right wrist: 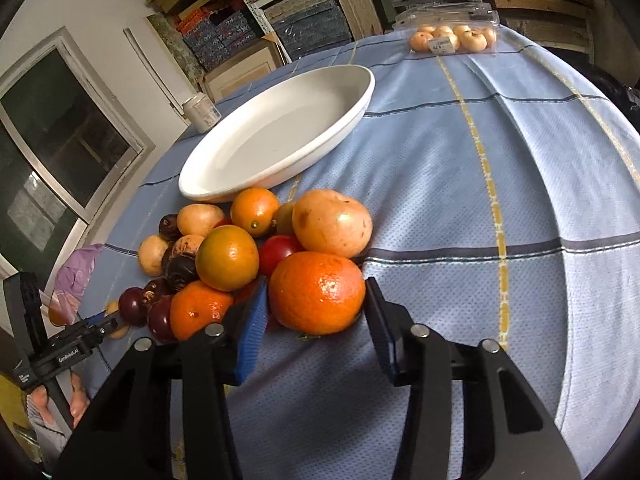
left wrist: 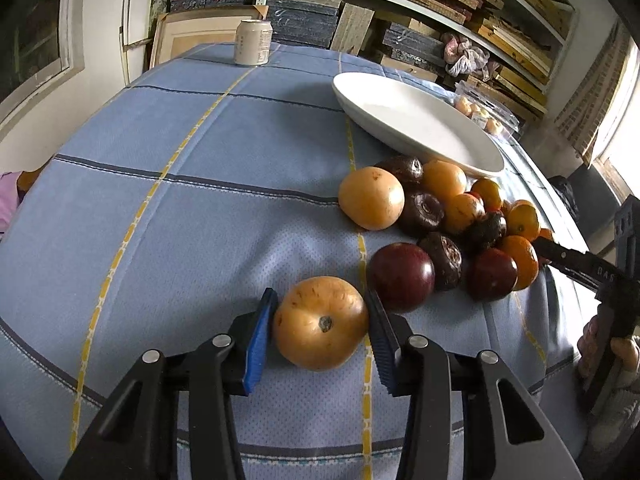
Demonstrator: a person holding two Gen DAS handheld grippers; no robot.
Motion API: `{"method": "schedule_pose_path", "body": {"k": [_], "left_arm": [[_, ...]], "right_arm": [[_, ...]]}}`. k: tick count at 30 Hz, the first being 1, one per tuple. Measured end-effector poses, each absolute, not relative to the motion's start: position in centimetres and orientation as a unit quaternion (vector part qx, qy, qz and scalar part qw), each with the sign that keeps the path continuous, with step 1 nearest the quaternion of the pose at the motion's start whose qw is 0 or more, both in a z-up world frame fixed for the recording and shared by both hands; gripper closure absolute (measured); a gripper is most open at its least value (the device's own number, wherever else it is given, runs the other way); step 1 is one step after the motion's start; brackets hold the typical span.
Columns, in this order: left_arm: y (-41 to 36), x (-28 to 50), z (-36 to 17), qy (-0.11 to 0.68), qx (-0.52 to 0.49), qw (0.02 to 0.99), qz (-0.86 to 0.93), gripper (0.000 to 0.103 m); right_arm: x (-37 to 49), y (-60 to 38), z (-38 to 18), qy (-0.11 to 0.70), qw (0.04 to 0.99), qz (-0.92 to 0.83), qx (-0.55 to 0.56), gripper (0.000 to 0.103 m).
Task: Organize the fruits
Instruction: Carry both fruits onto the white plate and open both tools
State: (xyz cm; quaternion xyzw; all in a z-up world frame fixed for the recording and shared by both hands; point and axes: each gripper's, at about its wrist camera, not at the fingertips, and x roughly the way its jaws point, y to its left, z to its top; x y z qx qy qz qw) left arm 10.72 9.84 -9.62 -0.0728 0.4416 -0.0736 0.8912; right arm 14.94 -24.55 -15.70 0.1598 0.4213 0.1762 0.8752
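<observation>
My left gripper (left wrist: 320, 294) is shut on a yellow-tan round fruit (left wrist: 320, 322) that rests on the blue checked tablecloth (left wrist: 200, 220), its blue pads pressing both sides. To the right lies a pile of orange, yellow and dark purple fruits (left wrist: 440, 208), in front of a white oval plate (left wrist: 400, 144) with nothing in it. In the right wrist view my right gripper (right wrist: 316, 281) is shut on a large orange mandarin (right wrist: 316, 292) at the near edge of the same pile (right wrist: 228, 258). The plate (right wrist: 280, 176) lies just beyond.
A pale drink can (left wrist: 253, 42) stands at the far table edge. A clear plastic box of small fruits (right wrist: 452, 38) sits behind the plate. Shelves stacked with boxes fill the background. A person's hand (left wrist: 600, 344) holds the other gripper at the right edge.
</observation>
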Motion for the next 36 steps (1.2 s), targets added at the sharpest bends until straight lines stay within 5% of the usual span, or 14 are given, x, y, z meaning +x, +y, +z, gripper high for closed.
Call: {"method": "schedule_pose_path", "body": {"k": [13,22,36], "left_arm": [[9.8,11.0,-6.9,0.416,-0.078,0.903,-0.076,0.059],[4.5,17.8,1.1,0.350,-0.037,0.928,-0.122,0.059],[0.2,28.9,-5.5,0.424,-0.047,0.896,-0.125,0.058]], "right_arm": [[13.2,-24.6,-14.1,0.381,0.895,0.178,0.148,0.059],[16.6,-23.0,-5.0,0.309,0.925,0.179,0.132,0.059],[26.0,-18.7,-10.8,0.361,0.922,0.114,0.081,0.058]]}}
